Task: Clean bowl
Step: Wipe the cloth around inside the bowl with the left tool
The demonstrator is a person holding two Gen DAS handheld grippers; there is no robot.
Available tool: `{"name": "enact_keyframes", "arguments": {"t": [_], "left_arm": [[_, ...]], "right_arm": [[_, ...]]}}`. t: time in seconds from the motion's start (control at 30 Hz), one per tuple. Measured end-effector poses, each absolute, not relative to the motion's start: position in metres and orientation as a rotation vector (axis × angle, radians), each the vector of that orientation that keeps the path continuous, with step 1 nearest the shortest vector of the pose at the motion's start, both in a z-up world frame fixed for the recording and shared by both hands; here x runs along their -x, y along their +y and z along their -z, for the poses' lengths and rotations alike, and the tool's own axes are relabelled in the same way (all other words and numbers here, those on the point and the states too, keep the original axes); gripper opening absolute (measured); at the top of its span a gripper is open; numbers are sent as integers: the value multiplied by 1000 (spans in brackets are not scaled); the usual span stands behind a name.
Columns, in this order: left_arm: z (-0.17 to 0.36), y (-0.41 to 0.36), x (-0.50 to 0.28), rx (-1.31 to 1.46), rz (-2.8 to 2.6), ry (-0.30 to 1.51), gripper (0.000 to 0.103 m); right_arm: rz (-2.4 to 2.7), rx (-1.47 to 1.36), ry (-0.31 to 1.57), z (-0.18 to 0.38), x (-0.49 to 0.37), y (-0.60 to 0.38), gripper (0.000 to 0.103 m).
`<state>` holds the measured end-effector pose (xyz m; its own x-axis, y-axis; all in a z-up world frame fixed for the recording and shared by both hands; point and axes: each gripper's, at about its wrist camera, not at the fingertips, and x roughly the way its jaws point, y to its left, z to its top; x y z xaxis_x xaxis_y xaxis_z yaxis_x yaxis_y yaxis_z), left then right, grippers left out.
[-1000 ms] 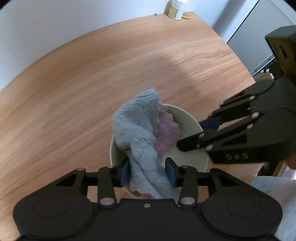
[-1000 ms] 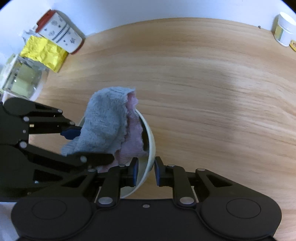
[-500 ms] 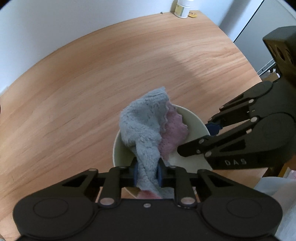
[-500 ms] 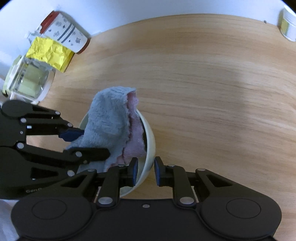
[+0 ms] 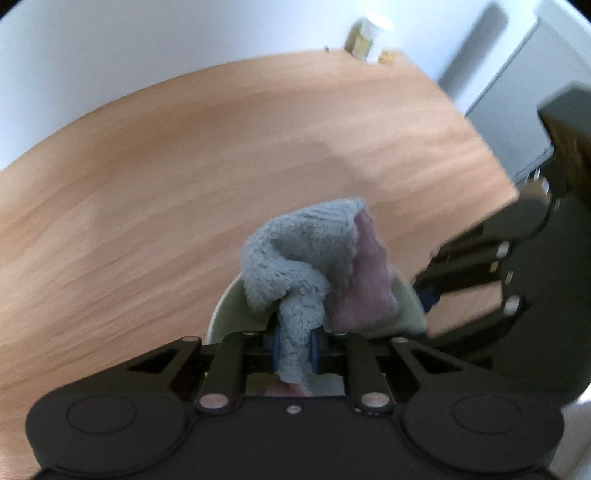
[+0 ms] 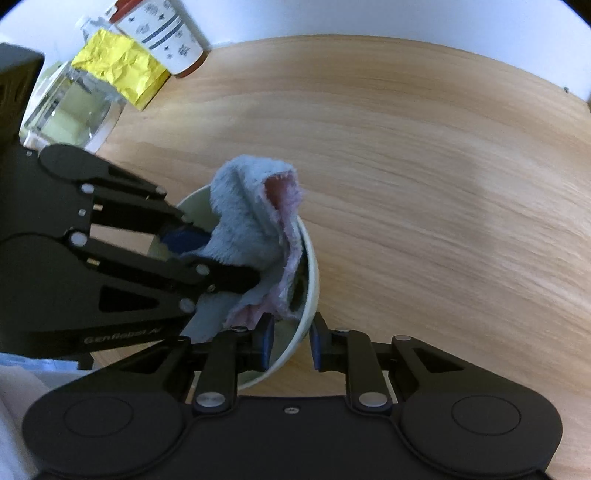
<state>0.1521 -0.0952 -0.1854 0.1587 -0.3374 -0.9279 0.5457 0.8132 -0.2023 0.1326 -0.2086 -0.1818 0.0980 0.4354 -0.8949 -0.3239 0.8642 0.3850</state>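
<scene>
A pale cream bowl [image 6: 309, 280] stands on the wooden table, its rim also low in the left wrist view [image 5: 221, 314]. A fluffy grey and pink cloth [image 5: 314, 258] bunches up out of the bowl, and shows in the right wrist view too [image 6: 251, 221]. My left gripper [image 5: 294, 349] is shut on the grey end of the cloth. My right gripper [image 6: 289, 343] is shut on the bowl's rim, one finger inside and one outside. Each gripper's body shows at the side of the other's view.
A patterned paper cup [image 6: 166, 33], a crumpled yellow packet [image 6: 118, 68] and a glass jar [image 6: 70, 110] stand at the table's back left. A small white pot [image 5: 369, 33] stands at the far edge. The table's edge [image 5: 491, 147] runs on the right.
My left gripper closed on the cloth and has drawn it up and bunched it. The bowl sits lower and nearer in the left view. My right gripper kept its hold on the rim.
</scene>
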Motion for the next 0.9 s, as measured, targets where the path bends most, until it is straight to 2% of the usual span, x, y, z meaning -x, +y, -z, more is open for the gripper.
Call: {"name": "enact_keyframes", "arguments": {"t": [0.43, 0.9], "left_arm": [[175, -76, -152, -21, 693, 1236, 13], [184, -115, -149, -376, 646, 1256, 13]], "right_arm": [[-578, -80, 1357, 185, -128, -207, 28], [-579, -80, 1355, 186, -127, -209, 28]]}}
